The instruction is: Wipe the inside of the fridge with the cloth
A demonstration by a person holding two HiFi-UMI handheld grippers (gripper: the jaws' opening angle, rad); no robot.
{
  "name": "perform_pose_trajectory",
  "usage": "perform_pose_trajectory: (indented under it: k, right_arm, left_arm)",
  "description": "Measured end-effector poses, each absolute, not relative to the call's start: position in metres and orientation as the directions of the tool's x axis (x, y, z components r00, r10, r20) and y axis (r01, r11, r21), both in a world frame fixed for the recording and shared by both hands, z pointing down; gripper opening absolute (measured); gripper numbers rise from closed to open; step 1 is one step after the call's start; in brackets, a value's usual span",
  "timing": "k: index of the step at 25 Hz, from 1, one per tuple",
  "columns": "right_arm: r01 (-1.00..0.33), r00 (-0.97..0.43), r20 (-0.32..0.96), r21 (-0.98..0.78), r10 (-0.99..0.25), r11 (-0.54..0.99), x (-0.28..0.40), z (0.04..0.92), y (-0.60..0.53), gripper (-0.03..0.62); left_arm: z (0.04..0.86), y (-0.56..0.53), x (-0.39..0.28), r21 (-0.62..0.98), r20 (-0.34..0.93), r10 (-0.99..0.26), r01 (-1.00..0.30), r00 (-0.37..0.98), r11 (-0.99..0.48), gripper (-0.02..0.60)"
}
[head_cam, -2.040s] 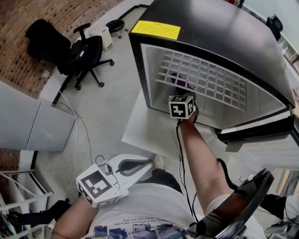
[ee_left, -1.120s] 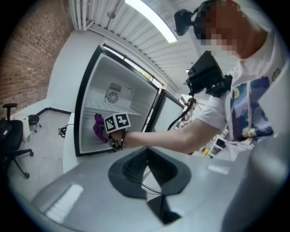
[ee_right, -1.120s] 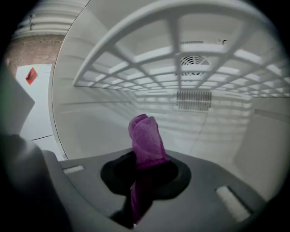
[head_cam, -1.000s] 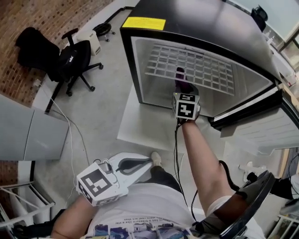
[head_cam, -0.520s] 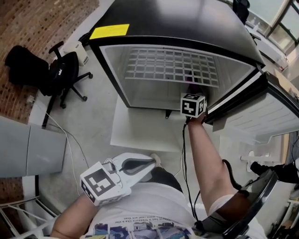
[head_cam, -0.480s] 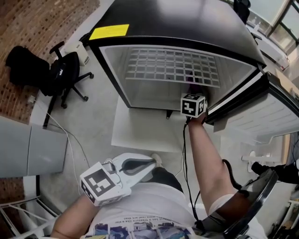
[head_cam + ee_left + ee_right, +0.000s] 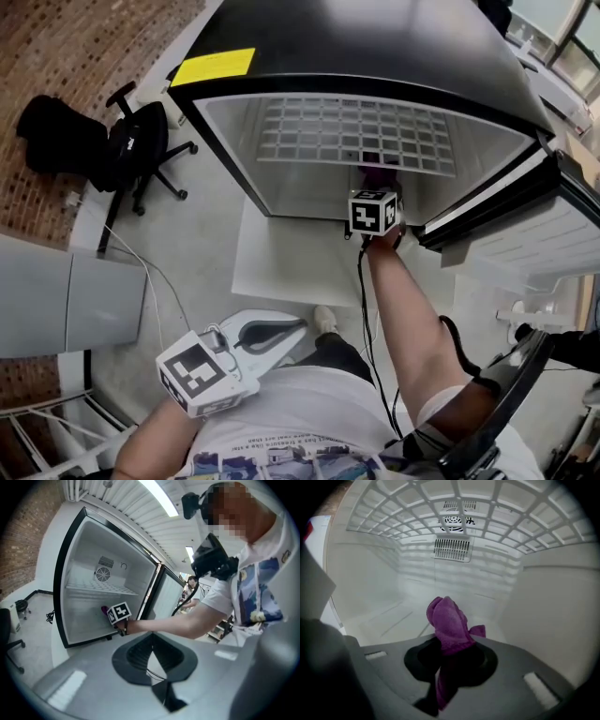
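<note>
The black fridge [image 7: 375,56] stands open, with a white inside and a wire shelf [image 7: 356,136]. My right gripper [image 7: 377,192] reaches in under that shelf and is shut on a purple cloth [image 7: 449,625]. The cloth [image 7: 379,173] bunches up past the jaws, over the white fridge floor [image 7: 393,620]. Whether it touches the floor I cannot tell. My left gripper [image 7: 281,333] hangs low by the person's waist, outside the fridge, its jaws shut with nothing between them. From the left gripper view, the right gripper [image 7: 111,616] shows at the fridge's lower compartment.
The fridge door [image 7: 525,234] swings open on the right. A white mat [image 7: 291,262] lies on the floor before the fridge. A black office chair [image 7: 141,141] stands to the left near a brick wall. A vent grille [image 7: 452,549] sits on the fridge's back wall.
The right gripper with the cloth has swept right along the fridge's lower compartment, then back a little toward the middle. The left gripper has stayed by the waist.
</note>
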State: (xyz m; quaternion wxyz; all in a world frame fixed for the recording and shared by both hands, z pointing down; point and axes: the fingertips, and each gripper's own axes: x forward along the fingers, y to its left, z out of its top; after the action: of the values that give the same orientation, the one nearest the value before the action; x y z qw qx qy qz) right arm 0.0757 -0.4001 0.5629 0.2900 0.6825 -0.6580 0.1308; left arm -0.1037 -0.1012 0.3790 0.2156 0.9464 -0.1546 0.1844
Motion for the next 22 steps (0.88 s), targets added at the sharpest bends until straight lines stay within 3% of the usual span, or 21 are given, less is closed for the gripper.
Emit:
perform_pose_trajectory:
  k: [22]
  right_arm:
    - [-0.959,-0.166,0.563,0.099,-0.809,0.266,-0.061,0.563,-0.43,0.052]
  left_arm:
    - [0.382,-0.102,-0.149,0.368,0.411,-0.365,-0.518,0.835,-0.772,0.006]
